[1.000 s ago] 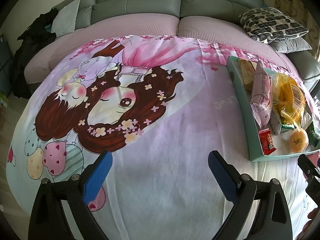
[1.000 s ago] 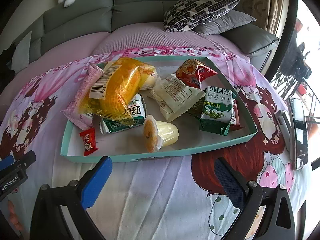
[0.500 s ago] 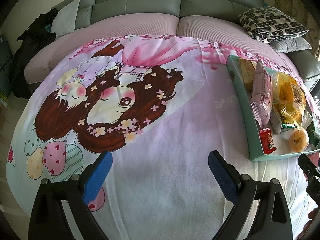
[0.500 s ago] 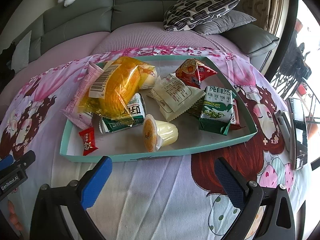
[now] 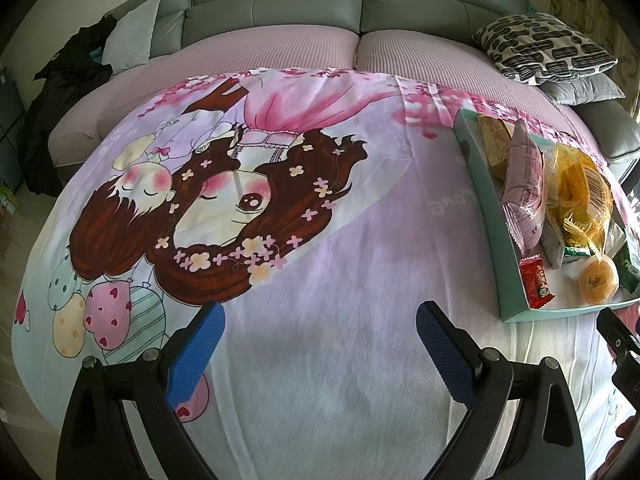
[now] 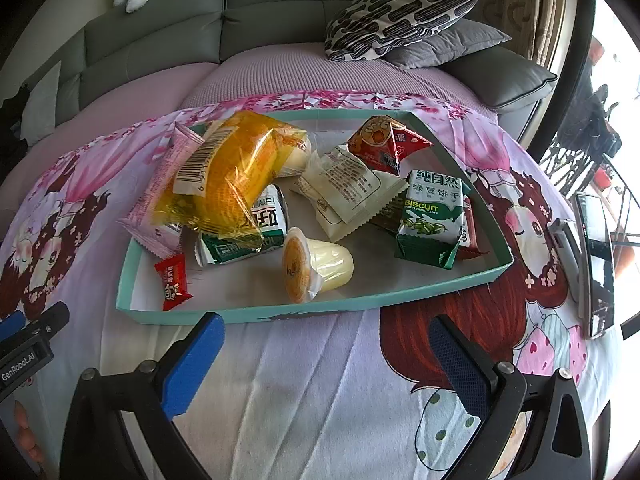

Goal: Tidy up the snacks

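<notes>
A teal tray (image 6: 248,314) holds several snacks: a yellow bag (image 6: 236,176), a pink wafer pack (image 6: 160,196), a jelly cup (image 6: 316,266), a small red candy (image 6: 173,282), a green biscuit pack (image 6: 432,216), a white packet (image 6: 348,190) and a red triangular pack (image 6: 386,146). My right gripper (image 6: 324,340) is open and empty, just in front of the tray's near wall. My left gripper (image 5: 320,332) is open and empty over the bare cartoon blanket (image 5: 304,264), with the tray (image 5: 480,196) off to its right.
A grey sofa (image 6: 160,40) curves behind the bed. A patterned pillow (image 6: 396,16) lies on a grey one at the back right. A phone or tablet (image 6: 596,256) lies on the blanket right of the tray. Dark clothes (image 5: 64,88) sit at the far left.
Almost nothing. Both grippers stay open and in place; the left view shifts very slightly.
</notes>
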`<state>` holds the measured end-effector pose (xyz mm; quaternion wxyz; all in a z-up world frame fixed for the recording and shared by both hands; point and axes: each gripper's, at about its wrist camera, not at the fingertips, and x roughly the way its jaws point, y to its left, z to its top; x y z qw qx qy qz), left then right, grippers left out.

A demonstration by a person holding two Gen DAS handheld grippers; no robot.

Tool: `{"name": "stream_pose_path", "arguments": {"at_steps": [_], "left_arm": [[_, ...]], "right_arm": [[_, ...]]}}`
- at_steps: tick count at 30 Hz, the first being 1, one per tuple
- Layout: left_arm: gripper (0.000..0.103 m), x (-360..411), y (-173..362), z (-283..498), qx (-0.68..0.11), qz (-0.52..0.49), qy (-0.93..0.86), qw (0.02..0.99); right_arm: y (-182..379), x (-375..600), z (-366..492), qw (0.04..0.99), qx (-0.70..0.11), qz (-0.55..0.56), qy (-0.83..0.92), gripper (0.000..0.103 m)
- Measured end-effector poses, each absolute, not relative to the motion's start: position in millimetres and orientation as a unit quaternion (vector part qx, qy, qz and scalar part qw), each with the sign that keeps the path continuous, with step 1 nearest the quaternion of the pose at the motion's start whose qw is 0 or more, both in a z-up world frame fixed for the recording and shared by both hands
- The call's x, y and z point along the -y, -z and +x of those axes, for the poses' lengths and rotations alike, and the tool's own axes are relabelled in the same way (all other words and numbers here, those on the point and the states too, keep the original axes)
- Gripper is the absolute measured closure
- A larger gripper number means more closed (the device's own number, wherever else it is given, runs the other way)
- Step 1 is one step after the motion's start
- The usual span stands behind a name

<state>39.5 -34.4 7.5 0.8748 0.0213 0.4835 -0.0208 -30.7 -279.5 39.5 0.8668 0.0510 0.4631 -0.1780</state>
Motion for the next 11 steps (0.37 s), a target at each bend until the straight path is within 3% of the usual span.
{"name": "stream_pose_path", "arguments": {"at_steps": [11], "left_arm": [[0.006,36.3,-11.0,37.7,-0.475,0.028,0.023,0.879]], "right_arm": [[-38.7,280.1,-31.0,0.867,-0.463,0.051,0.178,0.000]]}}
